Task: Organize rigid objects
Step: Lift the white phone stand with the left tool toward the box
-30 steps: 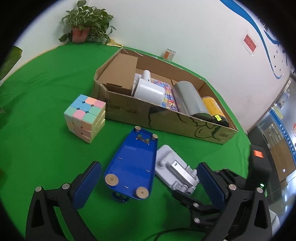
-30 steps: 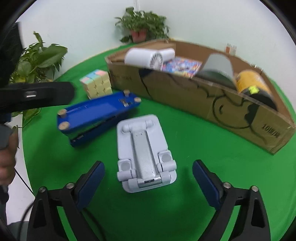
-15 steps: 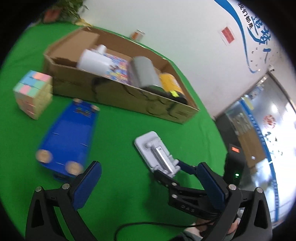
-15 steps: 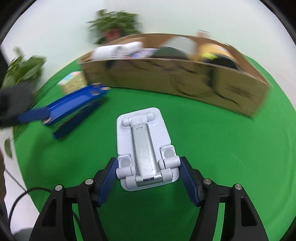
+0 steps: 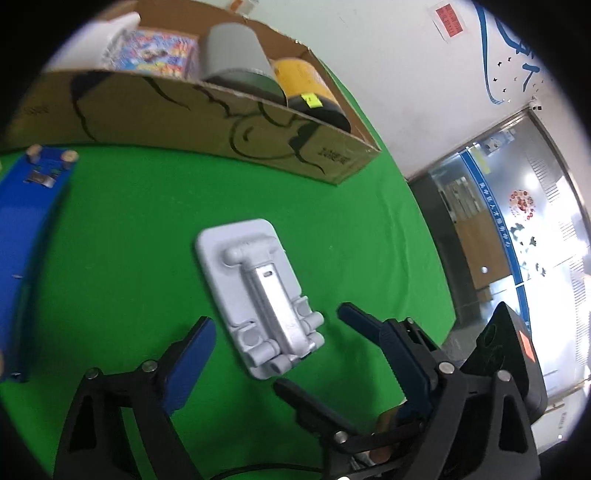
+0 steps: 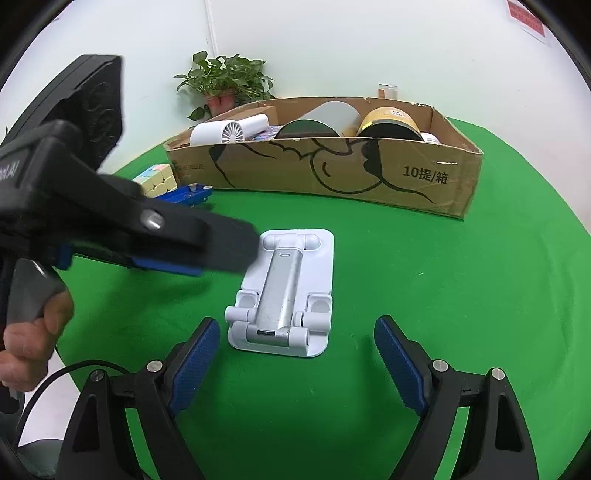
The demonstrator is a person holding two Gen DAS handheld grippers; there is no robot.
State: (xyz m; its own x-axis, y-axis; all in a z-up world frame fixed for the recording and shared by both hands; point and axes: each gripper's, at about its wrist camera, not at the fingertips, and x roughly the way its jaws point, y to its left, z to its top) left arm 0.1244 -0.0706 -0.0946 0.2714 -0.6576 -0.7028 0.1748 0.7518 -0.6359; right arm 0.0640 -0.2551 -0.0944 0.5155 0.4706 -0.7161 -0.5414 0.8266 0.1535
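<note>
Just in front of the cardboard box [image 6: 325,173], on the green counter [image 6: 461,295], the white folding stand [image 6: 284,291] lay flat, hinges up. The right claw [image 6: 295,354] was opening around its near end, pads clear. The left claw [image 5: 284,347], closing, flanked it too, touching nothing.

A potted plant [image 6: 225,83] stands at the far edge of the green desk [image 6: 480,295], and a red notice [image 5: 450,20] hangs on the white wall [image 5: 369,44].
</note>
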